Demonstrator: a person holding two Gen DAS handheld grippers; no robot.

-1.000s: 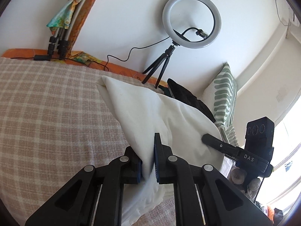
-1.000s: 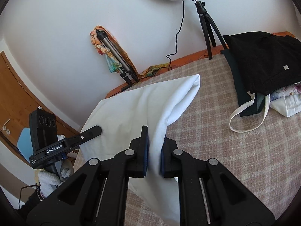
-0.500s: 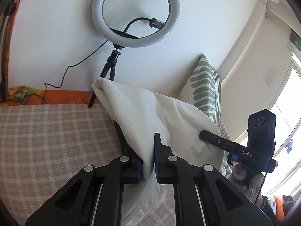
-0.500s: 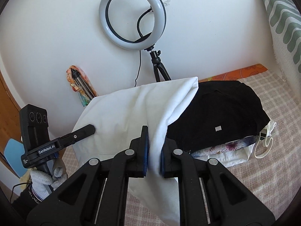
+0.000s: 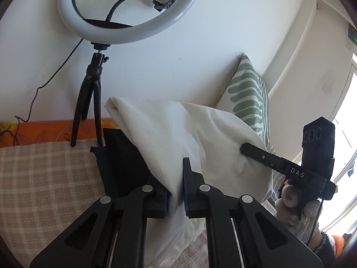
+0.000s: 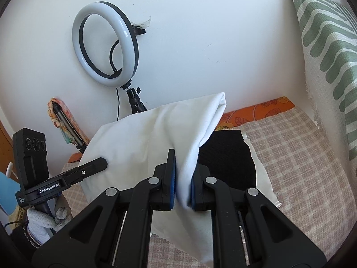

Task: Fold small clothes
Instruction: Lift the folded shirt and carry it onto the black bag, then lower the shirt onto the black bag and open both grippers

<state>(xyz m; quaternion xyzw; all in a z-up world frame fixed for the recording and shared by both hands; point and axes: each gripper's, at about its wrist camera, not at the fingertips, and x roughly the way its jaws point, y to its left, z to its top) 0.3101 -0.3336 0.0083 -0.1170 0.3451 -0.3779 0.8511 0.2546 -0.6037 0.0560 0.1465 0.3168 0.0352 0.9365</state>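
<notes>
Slippage was the main risk: the left gripper (image 5: 175,186) and right gripper (image 6: 183,184) each pinched only a thin fold of the white garment (image 6: 156,134), held aloft above the black clothing (image 6: 225,156); a tug could free it. Checked bedspread (image 6: 301,167) lay below, ring light (image 5: 125,11) at the wall-side edge, striped cushion (image 6: 328,44) rightward.

"DAS" in white letters on the right gripper (image 5: 242,150) arm, "GenRobot.AI" in white on the left gripper (image 6: 104,162) arm
</notes>
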